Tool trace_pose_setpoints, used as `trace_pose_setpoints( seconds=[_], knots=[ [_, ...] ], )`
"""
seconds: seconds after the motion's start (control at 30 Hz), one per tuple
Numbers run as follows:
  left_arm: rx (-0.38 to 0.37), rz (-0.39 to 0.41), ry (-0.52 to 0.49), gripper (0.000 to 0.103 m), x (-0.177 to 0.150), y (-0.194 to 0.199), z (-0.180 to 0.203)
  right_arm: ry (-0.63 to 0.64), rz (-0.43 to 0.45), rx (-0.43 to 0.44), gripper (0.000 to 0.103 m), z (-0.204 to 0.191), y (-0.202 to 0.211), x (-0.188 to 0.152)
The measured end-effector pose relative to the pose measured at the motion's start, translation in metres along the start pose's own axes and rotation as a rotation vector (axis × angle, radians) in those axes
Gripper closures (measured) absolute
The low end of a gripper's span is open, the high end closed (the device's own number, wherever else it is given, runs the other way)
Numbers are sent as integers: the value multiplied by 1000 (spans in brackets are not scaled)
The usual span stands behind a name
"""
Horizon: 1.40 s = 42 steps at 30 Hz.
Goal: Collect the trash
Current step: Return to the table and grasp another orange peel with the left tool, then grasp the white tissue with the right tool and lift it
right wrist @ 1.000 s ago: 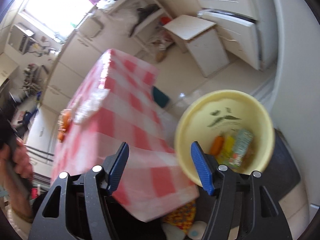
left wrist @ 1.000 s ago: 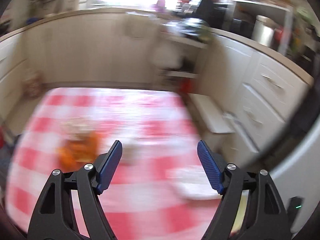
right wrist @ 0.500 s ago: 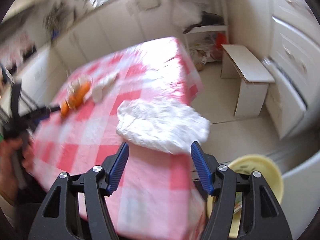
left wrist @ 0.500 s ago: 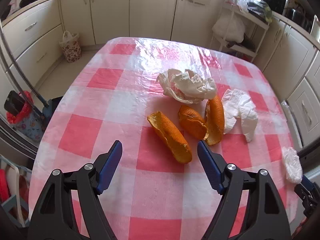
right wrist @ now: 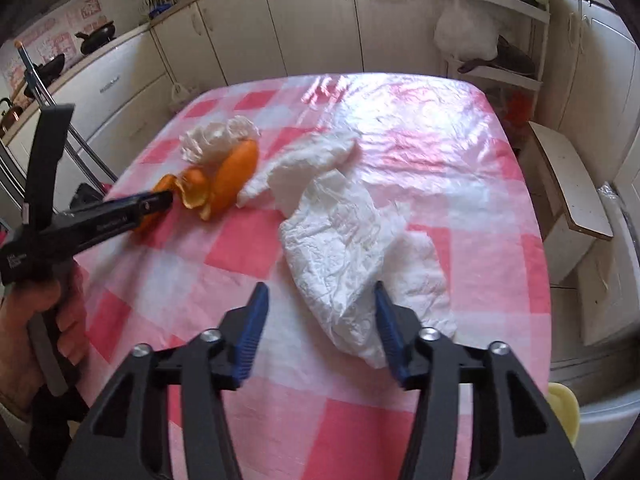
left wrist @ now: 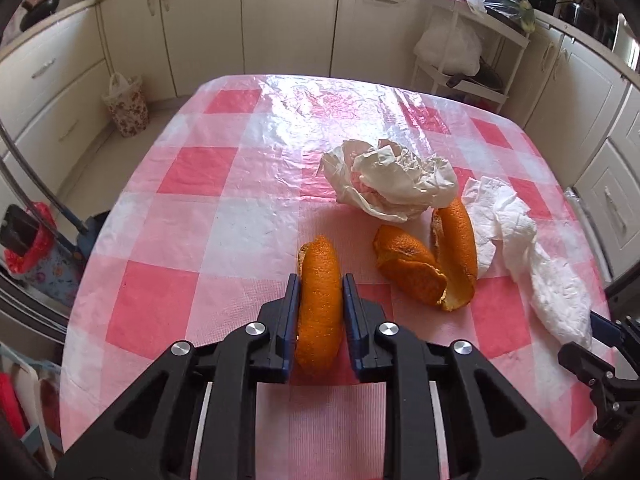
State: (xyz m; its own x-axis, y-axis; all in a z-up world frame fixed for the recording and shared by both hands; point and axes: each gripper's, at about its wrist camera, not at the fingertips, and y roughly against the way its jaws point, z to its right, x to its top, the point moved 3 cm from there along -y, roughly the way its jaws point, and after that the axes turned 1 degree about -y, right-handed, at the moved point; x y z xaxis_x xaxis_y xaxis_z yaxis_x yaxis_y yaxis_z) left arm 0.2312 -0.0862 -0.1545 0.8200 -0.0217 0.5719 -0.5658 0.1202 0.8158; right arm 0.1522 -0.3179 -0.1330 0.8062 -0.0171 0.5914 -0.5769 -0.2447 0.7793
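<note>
My left gripper (left wrist: 319,286) is shut on a long piece of orange peel (left wrist: 320,280) that lies on the red-and-white checked tablecloth (left wrist: 192,208). Two more orange peels (left wrist: 440,264) lie just to its right. A crumpled white wrapper (left wrist: 392,184) sits behind them. A long white paper towel (left wrist: 520,248) lies at the right. In the right wrist view my right gripper (right wrist: 320,308) is open, its fingers on either side of the near end of that paper towel (right wrist: 344,248). The left gripper (right wrist: 160,202) shows there too, at the peels (right wrist: 224,180).
A yellow bin's rim (right wrist: 564,408) shows below the table's right edge. A white step stool (right wrist: 572,192) stands on the floor to the right. Kitchen cabinets (left wrist: 288,16) surround the table. A shelf rack with bags (left wrist: 472,40) stands at the back right.
My left gripper moved forward and closed on the near orange peel. My right gripper swung from the yellow bin to the table and now straddles the paper towel.
</note>
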Motion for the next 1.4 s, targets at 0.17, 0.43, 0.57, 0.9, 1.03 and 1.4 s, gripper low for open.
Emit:
trace_pose_setpoints(
  seconds=[0.17,0.43,0.57,0.9,1.03,1.4],
  knots=[
    [-38,-33,-4,86,-3,4,-11,13,60,11,46,-9,22,0],
    [-66,-32,-124,86,13,47,-19,-43,45,19,46,-9,12,10],
    [-102,-10,-105,86,15,68,-29,-41,41,105,45,-35,8,17],
    [-194,-1,-12,86,9,75,-51,-81,45,66,45,-46,-2,39],
    [-222,11,7,86,11,80,-56,-48,34,-35,43,-35,2,26],
    [-257,29,33,86,10,91,-65,-48,-24,-168,37,-17,-26,9]
  ],
)
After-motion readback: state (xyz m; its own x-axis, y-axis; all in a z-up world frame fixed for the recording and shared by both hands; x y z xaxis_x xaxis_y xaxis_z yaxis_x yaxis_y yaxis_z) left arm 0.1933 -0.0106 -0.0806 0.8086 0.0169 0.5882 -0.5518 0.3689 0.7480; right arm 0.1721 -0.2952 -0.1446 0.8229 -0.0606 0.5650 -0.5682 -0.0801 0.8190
